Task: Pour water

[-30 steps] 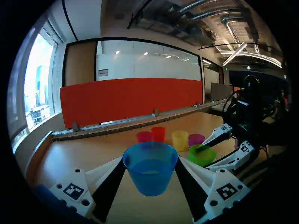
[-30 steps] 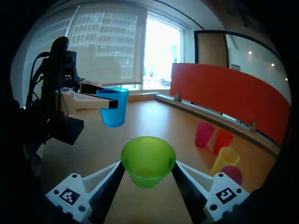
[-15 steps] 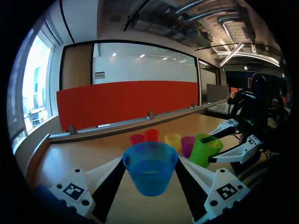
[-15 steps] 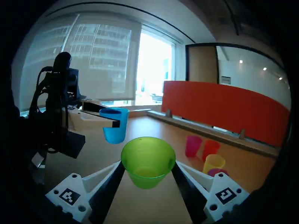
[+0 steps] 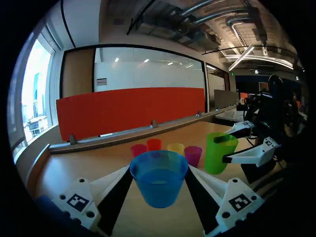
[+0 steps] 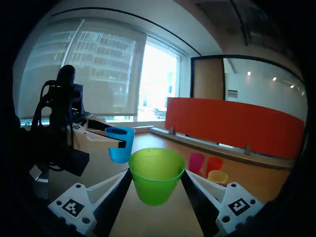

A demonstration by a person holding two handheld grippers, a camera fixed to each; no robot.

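Held by left gripper (image 5: 158, 173): translucent blue plastic cup (image 5: 158, 187), part-filled; held by right gripper (image 5: 223, 149): translucent green plastic cup (image 5: 215, 155), upright

Daylight through the window (image 6: 158, 89) ahead of the right gripper (image 6: 156, 173) blows out to white and leaves the left gripper (image 6: 119, 144), off to its left, nearly a silhouette. Above and right of the left gripper's fingers (image 5: 117, 195) a ceiling strip light (image 5: 247, 55) glares, the room evenly lit. Both views are sharp, straight lines bowing toward the edges.
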